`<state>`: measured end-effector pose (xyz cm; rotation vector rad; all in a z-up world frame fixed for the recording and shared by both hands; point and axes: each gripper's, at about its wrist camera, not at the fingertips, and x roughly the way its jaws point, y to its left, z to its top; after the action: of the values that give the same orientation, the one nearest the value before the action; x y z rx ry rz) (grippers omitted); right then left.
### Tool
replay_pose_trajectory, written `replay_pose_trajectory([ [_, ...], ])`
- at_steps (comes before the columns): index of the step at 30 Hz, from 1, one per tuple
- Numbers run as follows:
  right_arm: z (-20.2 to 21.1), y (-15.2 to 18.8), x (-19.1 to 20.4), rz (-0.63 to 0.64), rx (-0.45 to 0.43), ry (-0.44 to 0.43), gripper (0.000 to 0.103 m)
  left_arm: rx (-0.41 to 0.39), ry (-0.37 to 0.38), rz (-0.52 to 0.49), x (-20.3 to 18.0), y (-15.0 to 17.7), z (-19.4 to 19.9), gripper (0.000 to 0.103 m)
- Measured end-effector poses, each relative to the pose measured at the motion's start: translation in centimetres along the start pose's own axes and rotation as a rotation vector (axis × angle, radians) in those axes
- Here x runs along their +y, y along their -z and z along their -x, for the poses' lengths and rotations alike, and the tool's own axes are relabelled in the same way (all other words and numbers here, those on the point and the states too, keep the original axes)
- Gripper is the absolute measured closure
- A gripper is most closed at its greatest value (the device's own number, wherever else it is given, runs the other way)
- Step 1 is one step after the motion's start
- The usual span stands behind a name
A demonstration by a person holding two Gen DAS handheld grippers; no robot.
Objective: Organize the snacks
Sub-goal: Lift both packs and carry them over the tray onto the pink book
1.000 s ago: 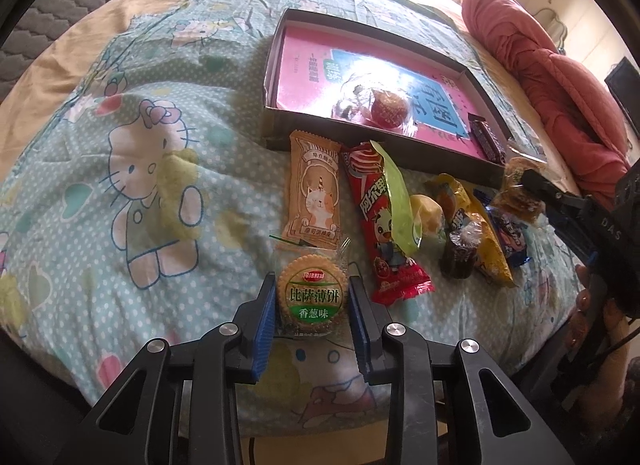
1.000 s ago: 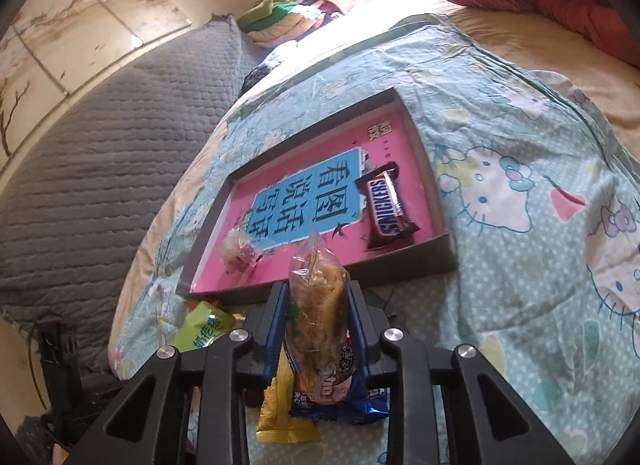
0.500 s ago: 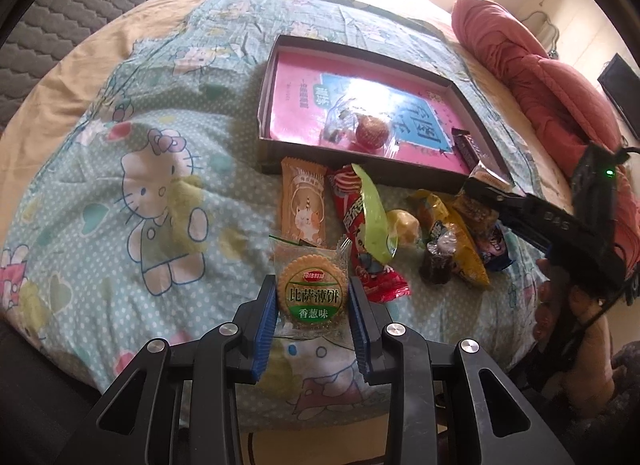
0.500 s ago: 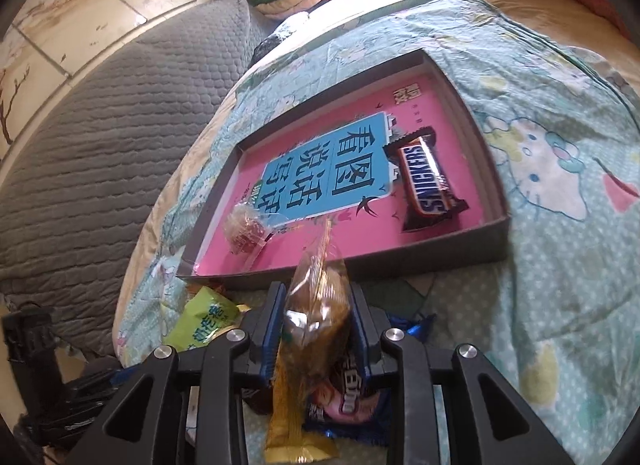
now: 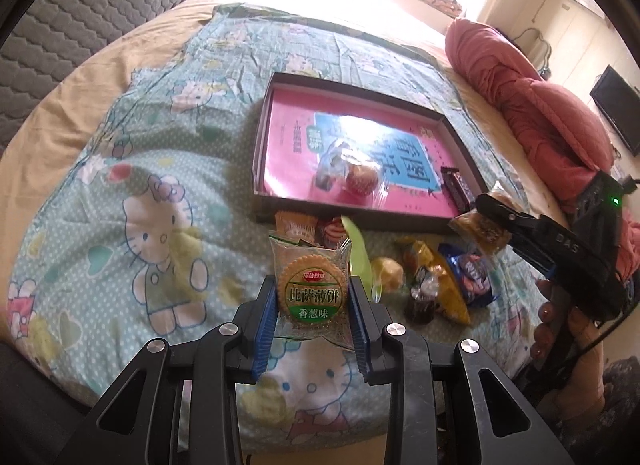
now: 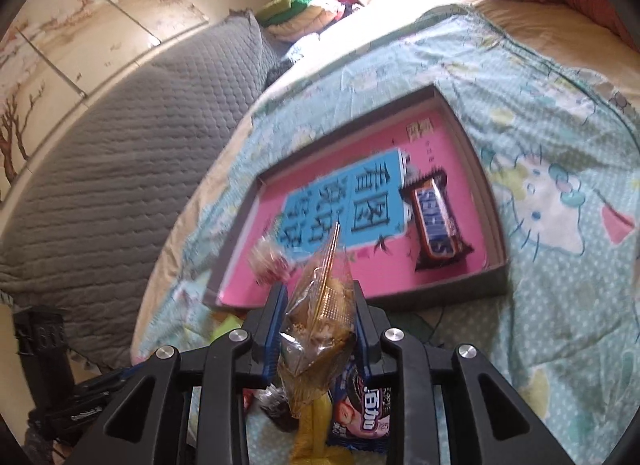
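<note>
1. Snacks were split three ways: one in each gripper, a heap on the bedspread (image 5: 168, 137), two in the tray (image 5: 460, 125).
2. Nearest, the left gripper (image 5: 312, 305) had its jaws closed on a round cracker pack (image 5: 310, 289), held flat-face to the camera and clear of the bedspread.
3. The right gripper (image 6: 320, 317) was clamped on a clear pastry bag (image 6: 320, 313), its long axis running up and forward toward the tray.
4. Just past both lay the loose heap, among it a yellow packet (image 5: 448, 285) and a blue packet (image 5: 472, 273).
5. Farther on sat the tray, straight ahead of both pairs of jaws, holding a wrapped red sweet (image 5: 360, 181) and a Snickers bar (image 6: 434, 221).
6. The right hand looked nearer the tray's near wall, so its bag probably goes in first.
7. Compared with a second earlier, the cracker pack had risen off the bedspread and the tray looked smaller; the pastry bag had moved closer to the tray wall.
</note>
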<state>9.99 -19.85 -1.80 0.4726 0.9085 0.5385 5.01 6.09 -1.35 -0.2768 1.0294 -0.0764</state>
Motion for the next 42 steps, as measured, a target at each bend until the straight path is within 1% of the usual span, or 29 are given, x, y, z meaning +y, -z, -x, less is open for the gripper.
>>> replay_pose_trajectory([
  [4, 0.7, -0.9, 0.2, 0.008, -0.036, -0.007, 0.073, -0.025, 0.001, -0.001, -0.3, -1.1, -0.1, 0.069],
  [7, 1.2, -1.6, 0.4, 0.025, -0.062, -0.001, 0.073, -0.053, -0.011, -0.008, -0.5, -2.1, -0.1, 0.069],
  [10, 1.5, -2.3, 0.3, 0.024, -0.082, -0.01, 0.073, -0.066, -0.009, 0.003, -0.6, -3.1, -0.2, 0.069],
  [15, 1.7, -3.1, 0.1, 0.014, -0.102, -0.021, 0.073, -0.088, -0.015, -0.011, -1.3, -4.5, -0.7, 0.069],
  [22, 2.0, -4.3, 0.1, 0.043, -0.138, -0.005, 0.073, -0.119, -0.016, -0.029, -1.5, -6.4, -2.1, 0.069],
  [24, 2.0, -4.5, 0.1, 0.047, -0.147, -0.005, 0.073, -0.124, -0.029, -0.039, -1.6, -6.7, -2.5, 0.069],
  [35, 2.4, -5.8, -0.6, 0.047, -0.178, -0.007, 0.073, -0.102, -0.044, -0.052, -1.3, -7.4, -5.6, 0.069],
  [42, 1.7, -6.0, -1.2, 0.033, -0.164, 0.001, 0.073, -0.063, -0.044, -0.061, -1.1, -7.1, -7.5, 0.069],
])
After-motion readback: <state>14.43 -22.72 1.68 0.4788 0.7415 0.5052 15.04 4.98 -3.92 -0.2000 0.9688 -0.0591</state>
